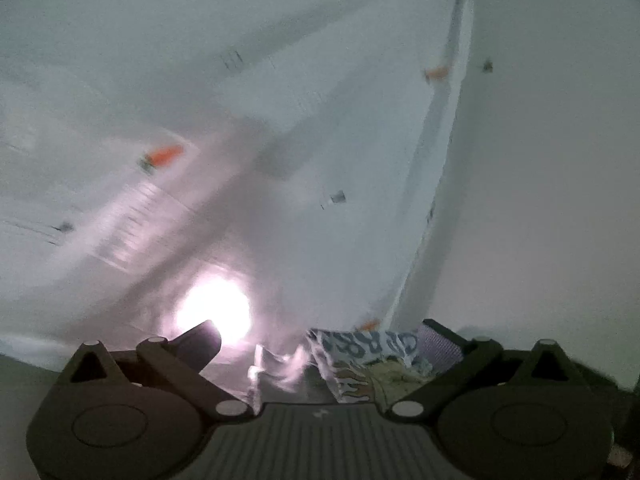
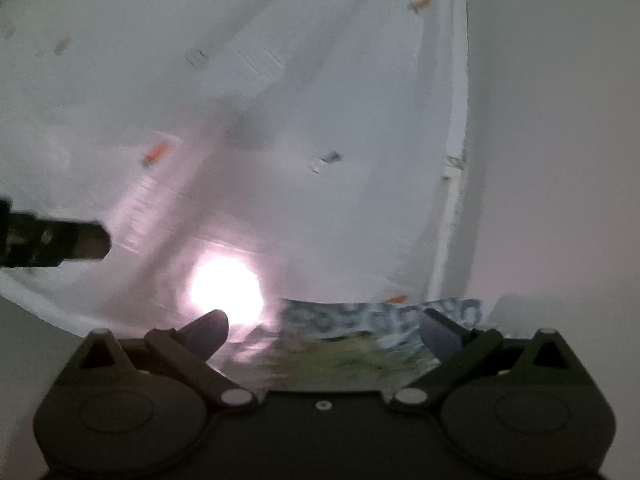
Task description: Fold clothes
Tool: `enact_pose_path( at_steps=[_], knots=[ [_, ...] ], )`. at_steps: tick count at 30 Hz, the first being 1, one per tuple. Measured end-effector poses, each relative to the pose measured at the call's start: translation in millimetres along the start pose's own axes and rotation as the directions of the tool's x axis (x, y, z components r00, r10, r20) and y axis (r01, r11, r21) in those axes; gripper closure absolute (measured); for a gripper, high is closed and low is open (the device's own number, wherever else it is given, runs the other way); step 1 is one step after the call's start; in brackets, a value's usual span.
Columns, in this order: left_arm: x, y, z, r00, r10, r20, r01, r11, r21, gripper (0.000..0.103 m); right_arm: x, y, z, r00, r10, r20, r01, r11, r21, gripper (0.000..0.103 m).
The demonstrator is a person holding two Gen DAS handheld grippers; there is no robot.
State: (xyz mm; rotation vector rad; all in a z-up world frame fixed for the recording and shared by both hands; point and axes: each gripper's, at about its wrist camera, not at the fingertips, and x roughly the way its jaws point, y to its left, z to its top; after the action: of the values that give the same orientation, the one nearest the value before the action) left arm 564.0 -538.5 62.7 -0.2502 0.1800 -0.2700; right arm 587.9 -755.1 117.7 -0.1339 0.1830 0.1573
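One patterned garment (image 1: 360, 360) lies between two wide-open grippers, left (image 1: 320, 340) and right (image 2: 324, 324).

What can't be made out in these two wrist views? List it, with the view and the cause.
- Patterned garment: left wrist view, lower part hidden behind the left gripper; its type is unclear.
- Same garment, right wrist view: motion blur smears its print behind the right gripper.
- White sheet: small orange prints blurred in both views.
- Bright glare: washes out the sheet beneath it.
- Dark object: cut off by the left edge.
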Motion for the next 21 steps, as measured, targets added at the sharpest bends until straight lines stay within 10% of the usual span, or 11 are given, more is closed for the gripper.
enact_pose_path(
  at_steps=[7,14,21],
  knots=[
    [-107.7,17.3,12.2,0.977,0.203,0.061,-0.202,0.979,-0.010,0.000,-74.4,68.7,-3.9,0.997,0.071,0.011,-0.072,0.993,0.098,0.000],
    [-199.2,46.6,21.7,0.910,0.409,0.072,-0.414,0.904,0.102,0.000,-127.7,144.6,-3.9,0.990,0.138,-0.002,-0.136,0.982,0.133,0.000],
    [-303.9,116.4,35.9,0.908,0.419,-0.006,-0.414,0.900,0.134,0.000,-190.0,237.0,-1.3,0.981,0.193,-0.010,-0.187,0.960,0.207,0.000]
  ],
)
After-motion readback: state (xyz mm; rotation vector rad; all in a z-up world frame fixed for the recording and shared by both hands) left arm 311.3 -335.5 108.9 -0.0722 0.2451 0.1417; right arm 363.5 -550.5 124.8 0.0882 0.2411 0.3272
